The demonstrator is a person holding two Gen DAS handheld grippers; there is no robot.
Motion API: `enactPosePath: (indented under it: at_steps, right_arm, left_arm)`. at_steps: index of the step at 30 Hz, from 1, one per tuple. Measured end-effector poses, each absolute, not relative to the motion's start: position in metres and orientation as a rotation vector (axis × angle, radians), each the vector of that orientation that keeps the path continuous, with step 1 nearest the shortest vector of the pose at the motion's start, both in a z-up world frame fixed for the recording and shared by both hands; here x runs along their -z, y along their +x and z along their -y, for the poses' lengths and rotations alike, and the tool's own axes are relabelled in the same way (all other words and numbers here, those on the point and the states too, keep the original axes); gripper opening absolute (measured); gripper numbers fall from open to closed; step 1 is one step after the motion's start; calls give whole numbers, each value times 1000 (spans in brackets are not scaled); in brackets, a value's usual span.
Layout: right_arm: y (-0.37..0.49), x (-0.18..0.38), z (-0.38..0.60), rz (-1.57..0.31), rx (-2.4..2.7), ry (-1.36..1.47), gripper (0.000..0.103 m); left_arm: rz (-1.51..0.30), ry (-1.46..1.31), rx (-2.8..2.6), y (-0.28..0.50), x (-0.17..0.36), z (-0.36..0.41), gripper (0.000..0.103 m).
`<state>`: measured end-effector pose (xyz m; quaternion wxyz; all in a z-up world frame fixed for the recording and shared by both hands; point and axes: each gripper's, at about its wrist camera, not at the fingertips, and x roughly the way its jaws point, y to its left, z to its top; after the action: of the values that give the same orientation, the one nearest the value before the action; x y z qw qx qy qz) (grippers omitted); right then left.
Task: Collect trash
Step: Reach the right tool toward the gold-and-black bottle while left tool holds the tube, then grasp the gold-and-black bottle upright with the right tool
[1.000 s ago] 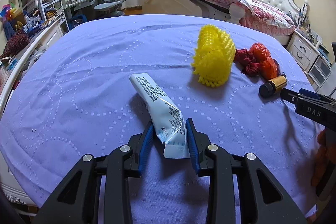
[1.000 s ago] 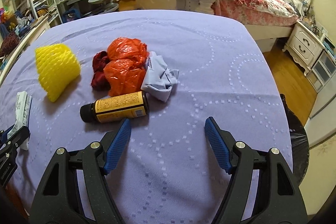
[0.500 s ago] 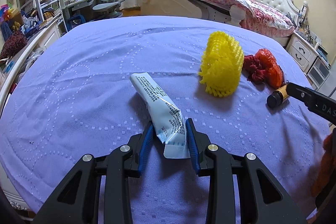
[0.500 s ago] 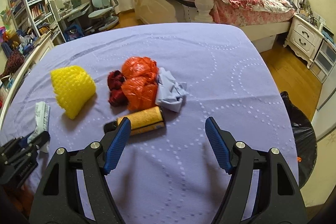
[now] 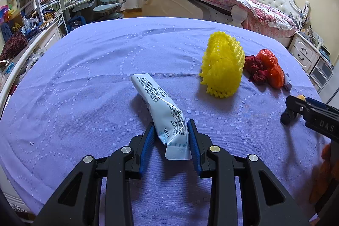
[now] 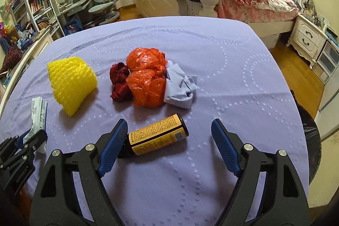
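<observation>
On the purple tablecloth (image 5: 84,82), I take the yellow foam net (image 6: 71,83) as my landmark. My left gripper (image 5: 170,137) is clamped narrow on the crimped end of the pale blue tube (image 5: 161,107), which lies toward me and to the left of the net, its far end resting on the cloth. To the net's right sits the heap of trash: a dark red wad (image 6: 119,84), two crumpled orange bags (image 6: 147,79) and a light blue rag (image 6: 180,88), all touching. Nearer me than that heap, the amber bottle (image 6: 157,133) lies on its side between the fingers of my right gripper (image 6: 169,135), whose jaws are opening wide; only the left pad is right beside the bottle's cap end.
</observation>
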<state>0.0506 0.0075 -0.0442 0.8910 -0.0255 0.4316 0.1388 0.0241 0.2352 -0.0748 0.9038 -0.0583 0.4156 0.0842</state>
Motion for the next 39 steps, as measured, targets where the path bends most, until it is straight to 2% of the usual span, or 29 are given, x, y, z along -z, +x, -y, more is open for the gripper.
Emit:
enactPosePath:
  at_steps: [11,24,39]
  right_arm:
    - [38,49,8,-908,-309,-39,81]
    - [11,28,39,-884,-317,-76,81]
    - [34,50,0,-907,-367,-178,81]
  left_arm:
    - [-861,-94,-190,24,74,-225,34]
    - [-860,-94,-198,24,75,-223,34]
    - [-857,-80,-206,23,74,-222,34]
